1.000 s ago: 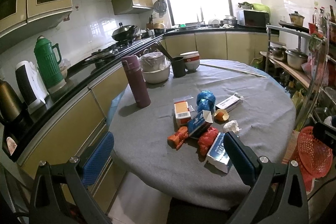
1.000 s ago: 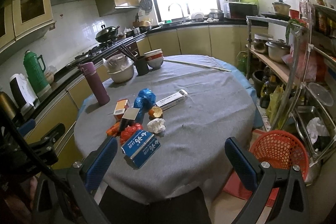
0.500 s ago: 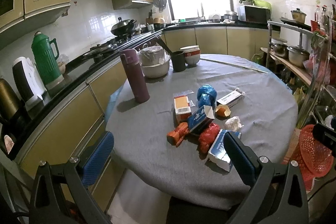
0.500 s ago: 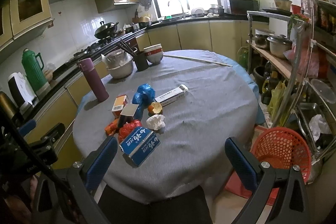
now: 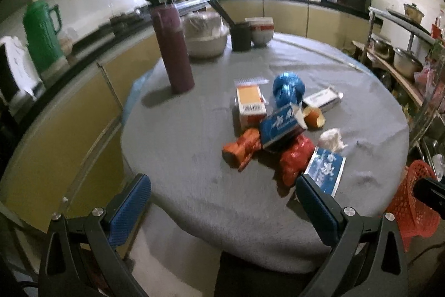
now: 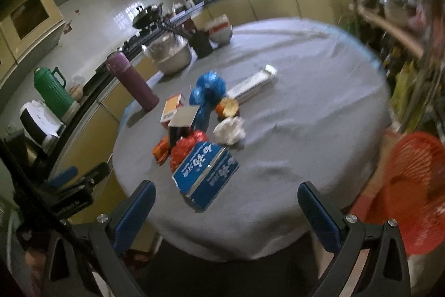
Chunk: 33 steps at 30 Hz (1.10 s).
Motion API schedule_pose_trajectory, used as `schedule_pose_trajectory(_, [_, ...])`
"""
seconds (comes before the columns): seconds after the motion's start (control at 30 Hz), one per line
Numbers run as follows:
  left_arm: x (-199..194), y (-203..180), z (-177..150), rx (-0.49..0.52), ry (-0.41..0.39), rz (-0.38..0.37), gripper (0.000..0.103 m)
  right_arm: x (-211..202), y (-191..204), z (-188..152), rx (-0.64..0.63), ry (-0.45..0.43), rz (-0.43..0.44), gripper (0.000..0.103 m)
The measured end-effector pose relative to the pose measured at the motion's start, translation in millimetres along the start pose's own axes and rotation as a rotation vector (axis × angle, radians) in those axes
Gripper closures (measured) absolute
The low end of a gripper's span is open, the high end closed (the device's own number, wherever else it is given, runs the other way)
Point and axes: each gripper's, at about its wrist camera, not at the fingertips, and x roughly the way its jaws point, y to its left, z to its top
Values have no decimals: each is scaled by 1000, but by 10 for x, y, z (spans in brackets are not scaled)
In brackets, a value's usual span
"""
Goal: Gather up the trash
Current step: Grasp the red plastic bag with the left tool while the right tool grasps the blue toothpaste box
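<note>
Both the left hand-held gripper point(image 5: 222, 209) and right hand-held gripper point(image 6: 226, 209) hang wide open, empty, near the trash pile point(image 6: 200, 127) on the grey surface point(image 6: 306, 107); red basket point(image 6: 414, 185) sits beside it.

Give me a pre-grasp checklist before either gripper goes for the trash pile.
1. Left gripper open, empty: ok.
2. Right gripper open, empty: ok.
3. Blue box nearest the right gripper, top unobstructed: ok.
4. Red basket beside the table, open: ok.
5. Flask clear of the pile: ok.
6. View sharp enough to aim: not ok, both views blurred.
</note>
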Motion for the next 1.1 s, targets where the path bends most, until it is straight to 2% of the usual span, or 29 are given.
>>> schedule_pose_trajectory(0.07, [114, 6, -11, 5, 27, -15, 0, 233, -12, 35, 32, 57, 26, 7])
schedule_pose_trajectory(0.3, [422, 218, 39, -18, 67, -12, 0, 885, 60, 135, 115, 209, 73, 11])
schedule_pose_trajectory(0.43, [571, 385, 97, -30, 84, -1, 10, 1165, 212, 163, 107, 267, 46, 11])
schedule_pose_trajectory(0.63, [673, 538, 144, -59, 93, -44, 12, 1464, 400, 63, 34, 334, -46, 11])
schedule_pose_trajectory(0.67, [686, 554, 143, -64, 100, -59, 12, 1467, 431, 44, 8, 322, -59, 11])
schedule_pose_trajectory(0.7, [695, 555, 141, -66, 104, -68, 12, 1458, 466, 41, -22, 313, -72, 17])
schedule_pose_trajectory(0.8, [710, 562, 139, -83, 124, -111, 12, 1410, 425, 59, -17, 288, -61, 23])
schedule_pose_trajectory(0.9, [716, 496, 129, -83, 148, -178, 19, 1317, 327, 98, -23, 260, -74, 34])
schedule_pose_trajectory(1.0, [726, 360, 109, -65, 178, -237, 25, 1188, 166, 136, -17, 231, -116, 39])
schedule_pose_trajectory(1.1, [766, 166, 83, -52, 232, -333, 28, 1095, -61, 136, 20, 233, -154, 39])
